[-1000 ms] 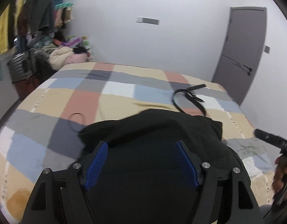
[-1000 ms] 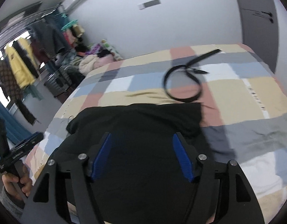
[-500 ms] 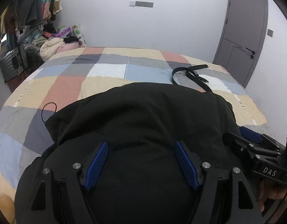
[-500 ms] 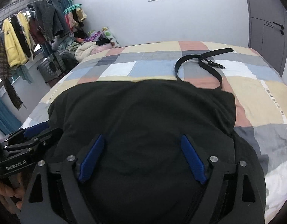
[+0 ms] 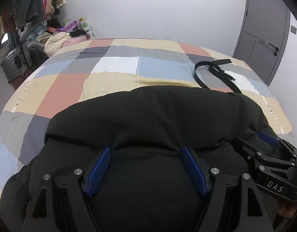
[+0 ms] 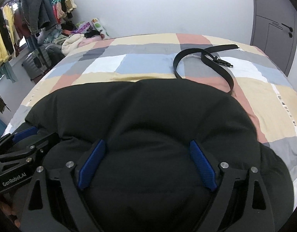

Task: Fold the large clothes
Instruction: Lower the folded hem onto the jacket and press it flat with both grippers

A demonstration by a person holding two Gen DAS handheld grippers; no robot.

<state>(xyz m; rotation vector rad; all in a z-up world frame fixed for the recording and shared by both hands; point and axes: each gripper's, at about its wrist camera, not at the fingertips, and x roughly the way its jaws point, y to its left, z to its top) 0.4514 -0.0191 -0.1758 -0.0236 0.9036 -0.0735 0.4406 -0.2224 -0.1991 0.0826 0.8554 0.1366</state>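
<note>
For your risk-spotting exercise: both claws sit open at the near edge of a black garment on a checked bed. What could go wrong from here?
1. The black belt lies just past the black garment; its near end meets the far edge, so a forward fold may trap or drag it.
2. The left claw and right claw are wide open over thick, bunched cloth; closing may pinch only one layer, leaving a crooked fold.

A bed (image 5: 113, 65) with a patchwork cover of beige, grey, blue and salmon squares filled the room under plain white walls (image 5: 187, 15). A grey door (image 5: 264, 38) stood at the right; at the left, clothes hung on a rack (image 6: 30, 13) above a grey suitcase (image 5: 17, 61) and a heap of laundry (image 6: 75, 40)
</note>
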